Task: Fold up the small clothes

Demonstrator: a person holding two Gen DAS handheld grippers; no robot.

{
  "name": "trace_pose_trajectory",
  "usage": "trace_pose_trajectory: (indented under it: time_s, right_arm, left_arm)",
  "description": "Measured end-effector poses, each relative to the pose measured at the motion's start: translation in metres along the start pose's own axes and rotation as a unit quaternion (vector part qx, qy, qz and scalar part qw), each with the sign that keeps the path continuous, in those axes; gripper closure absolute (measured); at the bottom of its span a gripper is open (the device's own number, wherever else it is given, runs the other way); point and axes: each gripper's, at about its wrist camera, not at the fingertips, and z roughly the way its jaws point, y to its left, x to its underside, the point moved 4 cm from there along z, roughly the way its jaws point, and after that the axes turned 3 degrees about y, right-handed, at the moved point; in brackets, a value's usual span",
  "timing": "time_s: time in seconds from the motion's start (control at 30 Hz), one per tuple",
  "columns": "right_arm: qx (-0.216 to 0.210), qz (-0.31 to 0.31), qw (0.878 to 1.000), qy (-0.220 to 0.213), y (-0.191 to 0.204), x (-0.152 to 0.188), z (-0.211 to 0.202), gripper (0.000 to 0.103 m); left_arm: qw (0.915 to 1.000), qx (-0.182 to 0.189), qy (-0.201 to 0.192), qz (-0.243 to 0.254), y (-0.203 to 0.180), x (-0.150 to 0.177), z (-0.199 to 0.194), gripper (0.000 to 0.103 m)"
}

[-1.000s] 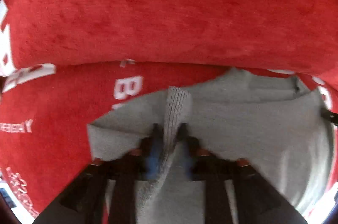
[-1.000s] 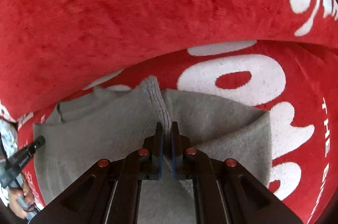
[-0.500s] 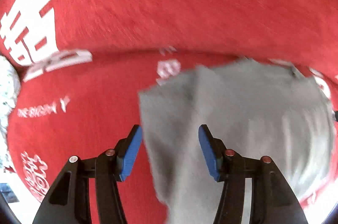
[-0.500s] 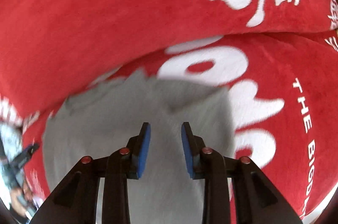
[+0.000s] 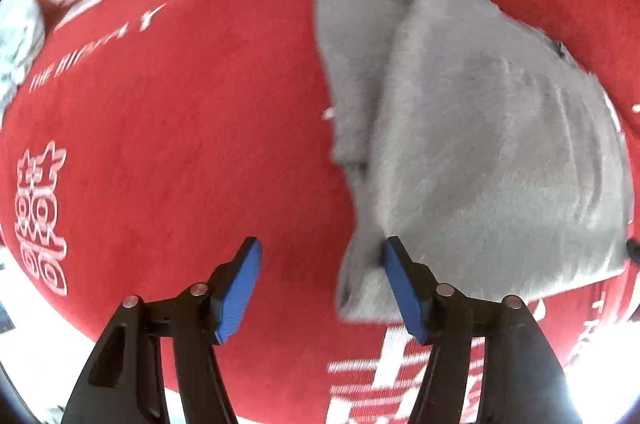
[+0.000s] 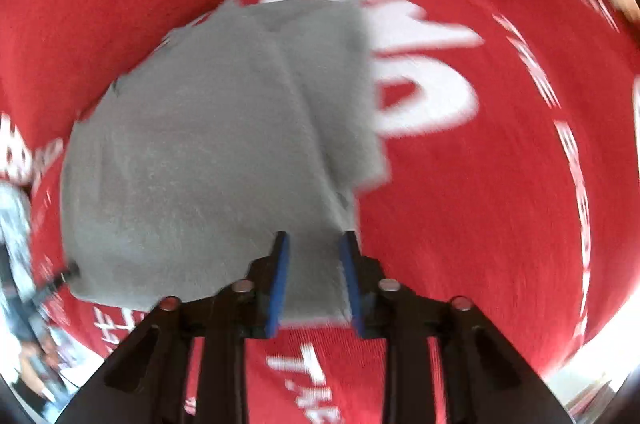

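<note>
Watching both wrist views, I see my left gripper (image 5: 320, 288) with its blue pads spread wide over bare cloth, nothing between them; its jaws have just been opening. The right gripper (image 6: 314, 282) stands at a middling gap, also just opening, with grey fabric seen between the pads but, as far as I can judge, no longer pinched.

The small grey knitted garment (image 5: 480, 128), folded into a rough block, lies on the red velvety tablecloth with white printed lettering (image 5: 180, 112), at the right of the left view and centre-left of the right view.

My worry is the loose flap along the garment's edge, beside the left gripper's right pad at lower centre: that pad could snag it and drag the fold open. The right gripper's pads straddle the near edge, so lifting away carelessly could pull the layer up with them. The soft knit may also spring back by itself.

As for writing, I can read "THE" at the bottom of the right view, and what looks like "THE BIGDAY" at the upper left of the left view, blurred. Large white Chinese characters sit at the left view's edges.
</note>
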Motion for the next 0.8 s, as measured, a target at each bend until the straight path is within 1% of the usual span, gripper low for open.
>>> trace_pose_trajectory:
  time_s: [0.03,0.07,0.1,0.13,0.17,0.27,0.3,0.33,0.37,0.4,0.43,0.5,0.57,0.63,0.67,0.7,0.77,0.8]
  right_arm:
    - [-0.033,0.037,0.999,0.006,-0.009,0.009,-0.003,0.047]
    - [-0.058,0.066,0.996,0.012,-0.015,0.015,-0.003,0.046]
    - [-0.085,0.096,0.992,0.02,-0.022,0.022,0.0,0.045]
    - [-0.114,0.135,0.984,0.028,-0.029,0.028,0.005,0.045]
    - [-0.131,0.16,0.978,0.029,-0.044,0.034,0.002,0.045]
    - [-0.172,0.222,0.959,0.026,-0.051,0.039,0.014,0.045]
    - [-0.178,0.232,0.956,0.024,-0.052,0.038,0.016,0.046]
    - [-0.176,0.237,0.955,0.019,-0.052,0.036,0.018,0.059]
    - [-0.159,0.233,0.959,0.019,-0.051,0.033,0.018,0.074]
    - [-0.141,0.223,0.964,0.023,-0.046,0.026,0.022,0.094]
    - [-0.124,0.206,0.97,0.023,-0.037,0.023,0.022,0.094]
    - [-0.081,0.143,0.986,0.015,-0.023,0.018,0.012,0.095]
    - [-0.049,0.096,0.994,0.007,-0.012,0.015,0.01,0.095]
    - [-0.028,0.081,0.996,0.013,-0.016,0.015,0.015,0.095]
    - [-0.022,0.082,0.996,0.02,-0.019,0.015,0.024,0.095]
    - [-0.021,0.084,0.996,0.026,-0.022,0.014,0.031,0.094]
    - [-0.026,0.09,0.995,0.022,-0.024,0.013,0.031,0.094]
    - [-0.025,0.09,0.995,0.024,-0.024,0.015,0.029,0.091]
  left_arm:
    - [0.9997,0.022,0.004,-0.01,0.004,0.004,-0.003,0.039]
    - [0.9982,0.053,0.01,-0.026,0.008,0.006,-0.004,0.039]
    - [0.9965,0.073,0.015,-0.037,0.011,0.009,-0.002,0.039]
    - [0.9929,0.103,0.026,-0.054,0.012,0.01,0.001,0.039]
    - [0.9916,0.111,0.03,-0.06,0.012,0.01,0.002,0.039]
    - [0.9903,0.117,0.032,-0.069,0.008,0.005,0.011,0.039]
    - [0.9904,0.117,0.03,-0.066,0.005,0.003,0.013,0.039]
    - [0.9908,0.117,0.029,-0.061,0.001,0.001,0.015,0.055]
    - [0.991,0.118,0.028,-0.057,-0.003,0.002,0.012,0.073]
    - [0.9906,0.124,0.034,-0.048,-0.011,0.005,0.011,0.095]
    - [0.9914,0.121,0.03,-0.039,-0.015,0.004,0.009,0.095]
    - [0.9935,0.112,0.017,-0.015,-0.02,0.005,0.003,0.095]
    - [0.9942,0.108,0.007,-0.001,-0.022,0.009,0.0,0.095]
    - [0.9956,0.093,0.017,0.002,-0.018,0.015,0.009,0.095]
    - [0.9954,0.094,0.017,0.001,-0.014,0.018,0.012,0.095]
    - [0.995,0.099,0.008,-0.001,-0.013,0.02,0.01,0.095]
    - [0.9954,0.095,0.011,0.001,-0.012,0.022,0.006,0.095]
    - [0.9955,0.094,0.013,0.002,-0.01,0.025,0.004,0.095]
